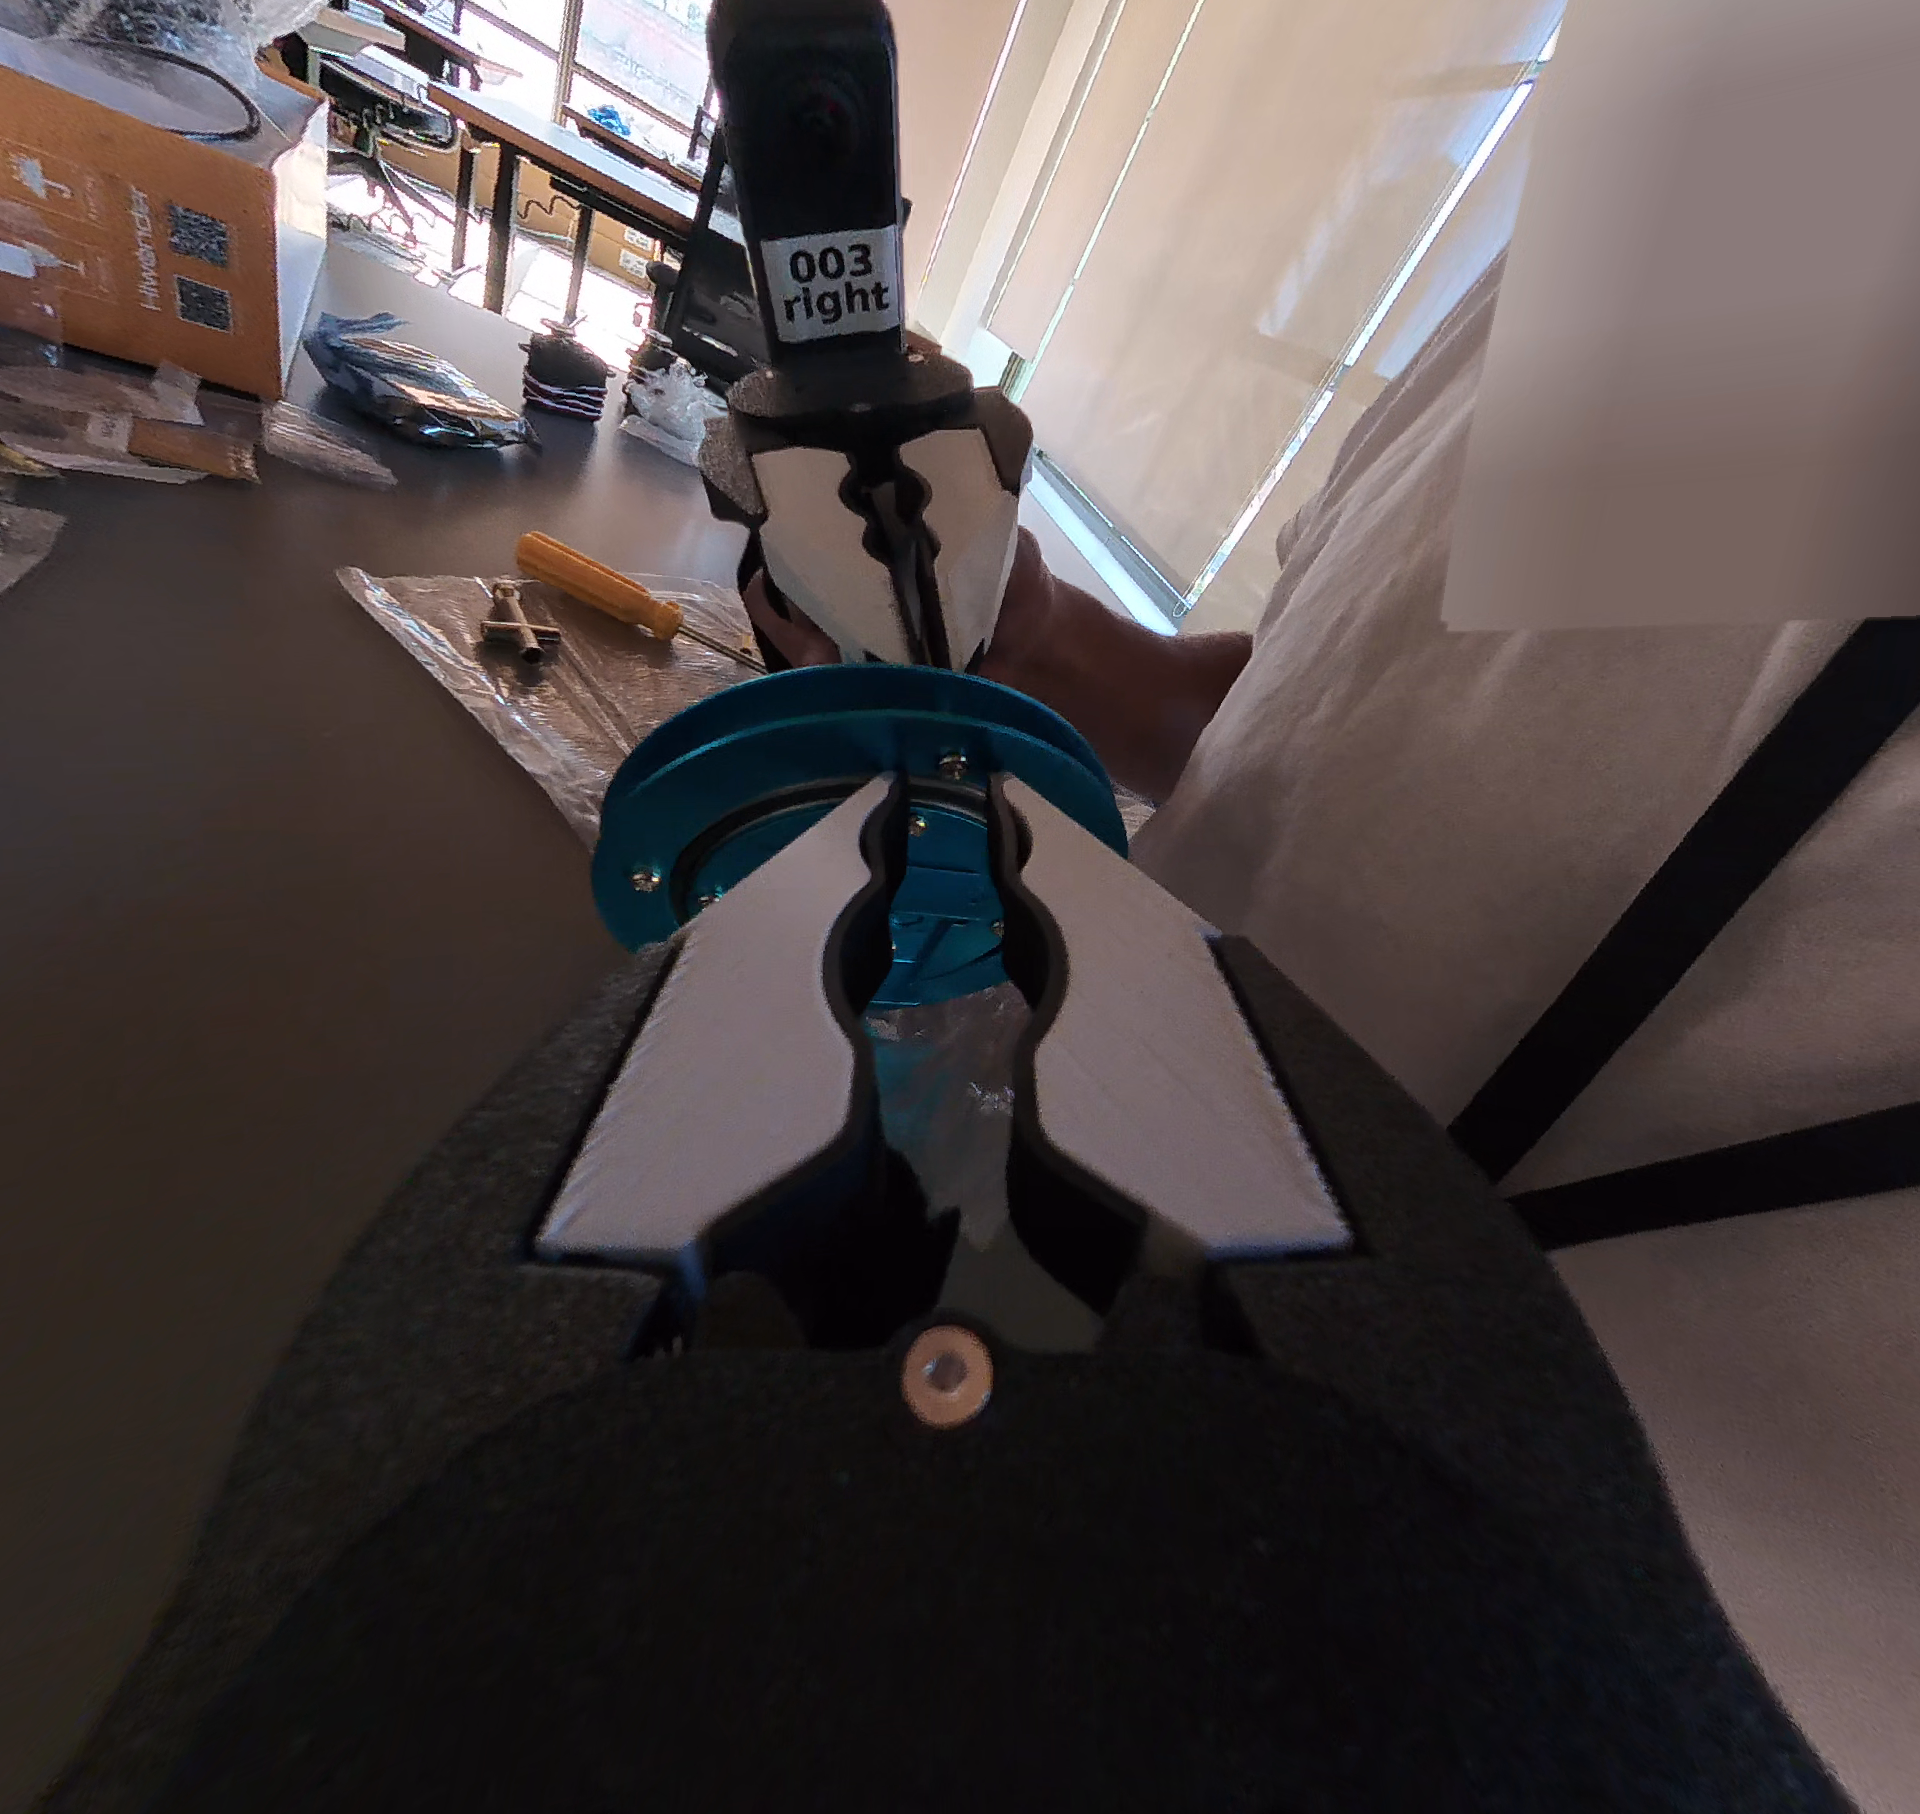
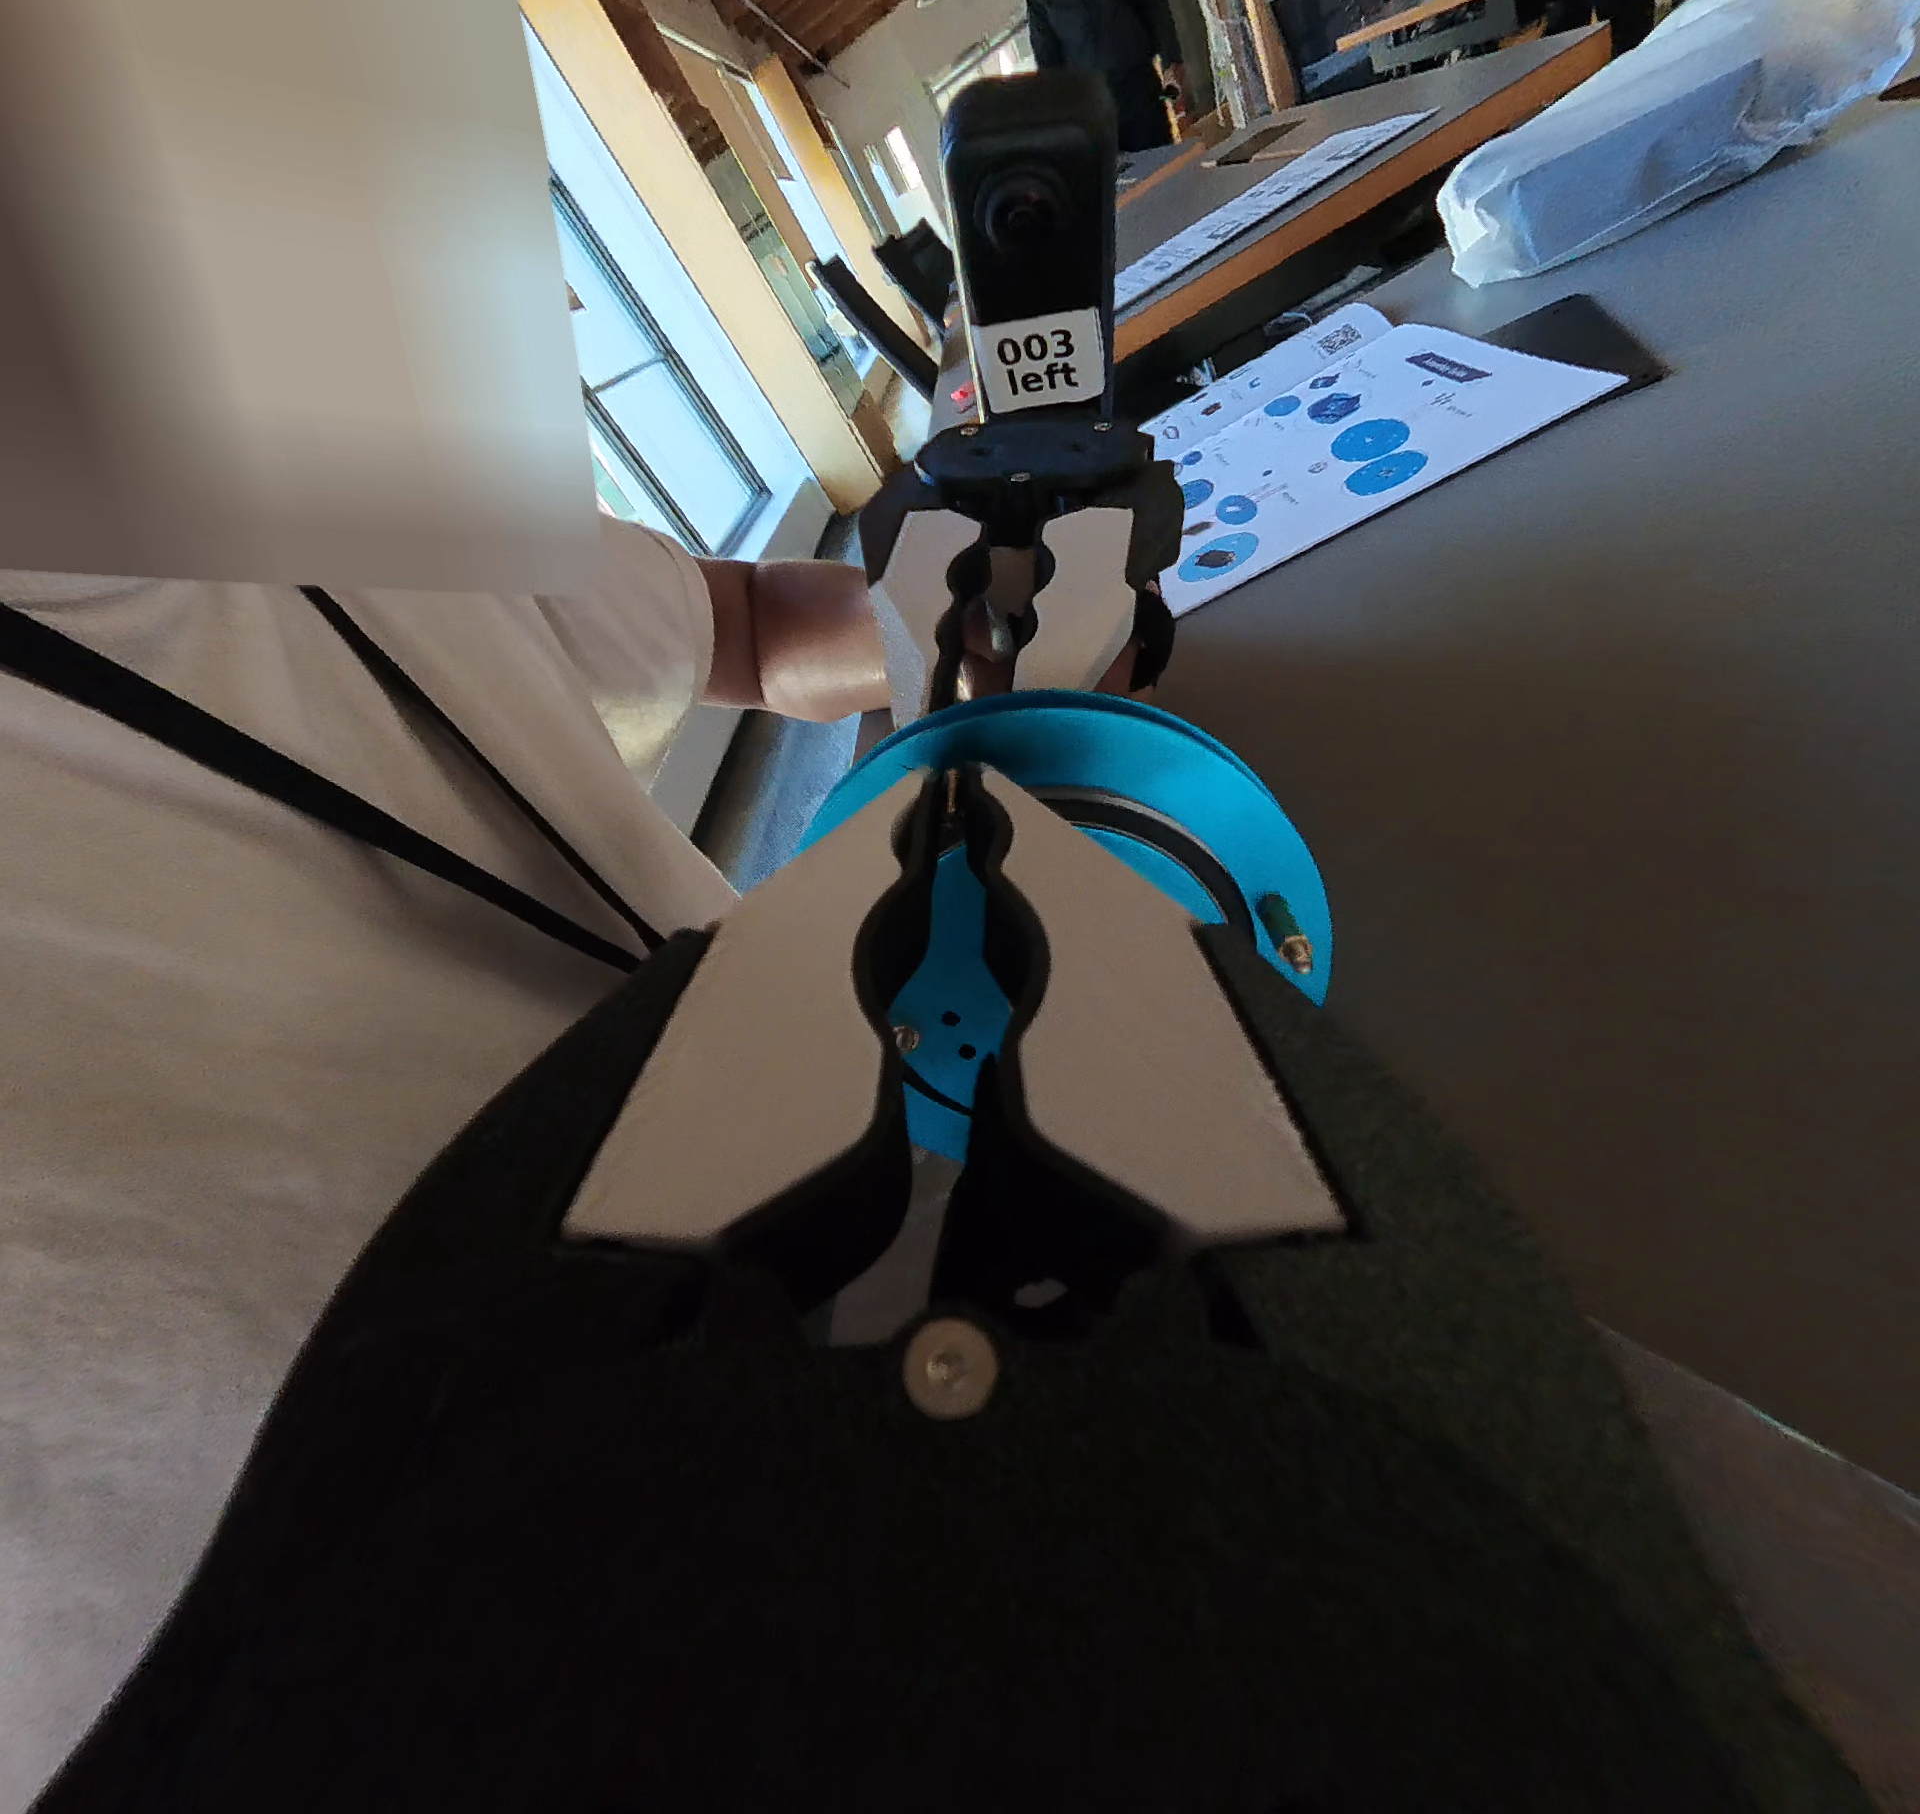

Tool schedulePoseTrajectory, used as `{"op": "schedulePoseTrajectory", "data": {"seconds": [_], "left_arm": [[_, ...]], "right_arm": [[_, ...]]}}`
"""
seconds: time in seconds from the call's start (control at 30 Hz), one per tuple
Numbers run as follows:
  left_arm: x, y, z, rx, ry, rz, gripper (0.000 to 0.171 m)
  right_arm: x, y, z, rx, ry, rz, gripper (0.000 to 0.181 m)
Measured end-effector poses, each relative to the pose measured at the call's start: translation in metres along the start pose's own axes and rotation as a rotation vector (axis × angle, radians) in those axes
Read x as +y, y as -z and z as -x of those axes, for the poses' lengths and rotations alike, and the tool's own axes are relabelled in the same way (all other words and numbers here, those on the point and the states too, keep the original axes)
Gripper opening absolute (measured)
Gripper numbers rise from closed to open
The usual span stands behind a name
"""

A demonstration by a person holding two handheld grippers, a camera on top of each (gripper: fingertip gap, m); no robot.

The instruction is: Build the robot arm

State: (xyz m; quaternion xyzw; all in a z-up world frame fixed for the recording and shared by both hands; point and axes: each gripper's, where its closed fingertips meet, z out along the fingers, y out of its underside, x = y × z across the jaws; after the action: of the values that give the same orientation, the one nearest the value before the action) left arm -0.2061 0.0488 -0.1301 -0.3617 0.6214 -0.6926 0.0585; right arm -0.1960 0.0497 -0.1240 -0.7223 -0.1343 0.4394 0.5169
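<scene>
The left claw (image 1: pixel 945 798) and the right claw (image 2: pixel 951 788) face each other above the dark tabletop (image 1: pixel 260 777), each closed on the same blue metal disc (image 1: pixel 862 756) from opposite sides, so the disc hangs between them in the air just in front of a person's pale shirt (image 1: pixel 1455 881). A small bolt (image 2: pixel 1288 943) sticks out of the disc's rim. On the tabletop to the far left lie a yellow-handled screwdriver (image 1: pixel 597 569) and a metal key tool (image 1: pixel 520 611) on a clear plastic bag (image 1: pixel 540 704), with a cardboard box (image 1: pixel 145 237) farther off. A printed sheet (image 2: pixel 1351 455) lies beyond the left claw.
</scene>
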Motion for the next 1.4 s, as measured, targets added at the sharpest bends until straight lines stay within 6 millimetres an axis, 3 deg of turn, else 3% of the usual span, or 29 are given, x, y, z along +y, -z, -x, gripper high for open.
{"op": "schedulePoseTrajectory", "data": {"seconds": [0.43,0.57,0.7,0.87,0.93,1.0,1.17,1.4], "left_arm": [[-0.001,-0.004,0.003,-0.061,-0.058,-0.002,0.009],[-0.005,0.002,0.012,-0.164,-0.11,0.007,0.008],[-0.016,0.01,0.012,-0.32,-0.105,-0.043,0.024],[-0.021,0.016,0.017,-0.617,-0.003,-0.123,0.023],[-0.026,0.015,0.005,-0.608,0.029,-0.165,0.043],[-0.03,0.013,-0.002,-0.615,0.062,-0.201,0.049],[-0.009,0.018,0.021,-0.845,0.019,-0.065,0.047],[0.002,0.008,0.022,-0.814,0.087,0.035,0.032]], "right_arm": [[0.0,0.004,0.0,-0.004,-0.021,-0.04,0.002],[-0.001,0.004,-0.004,0.061,0.031,-0.053,0.002],[-0.003,0.002,-0.009,0.145,0.081,-0.052,0.002],[-0.01,-0.001,-0.02,0.316,0.16,-0.071,0.002],[-0.012,0.0,-0.025,0.403,0.223,-0.059,0.001],[-0.01,-0.003,-0.025,0.442,0.285,-0.023,0.002],[-0.008,-0.012,-0.015,0.451,0.367,0.023,0.001],[-0.006,-0.013,-0.01,0.565,0.625,0.048,0.002]]}}
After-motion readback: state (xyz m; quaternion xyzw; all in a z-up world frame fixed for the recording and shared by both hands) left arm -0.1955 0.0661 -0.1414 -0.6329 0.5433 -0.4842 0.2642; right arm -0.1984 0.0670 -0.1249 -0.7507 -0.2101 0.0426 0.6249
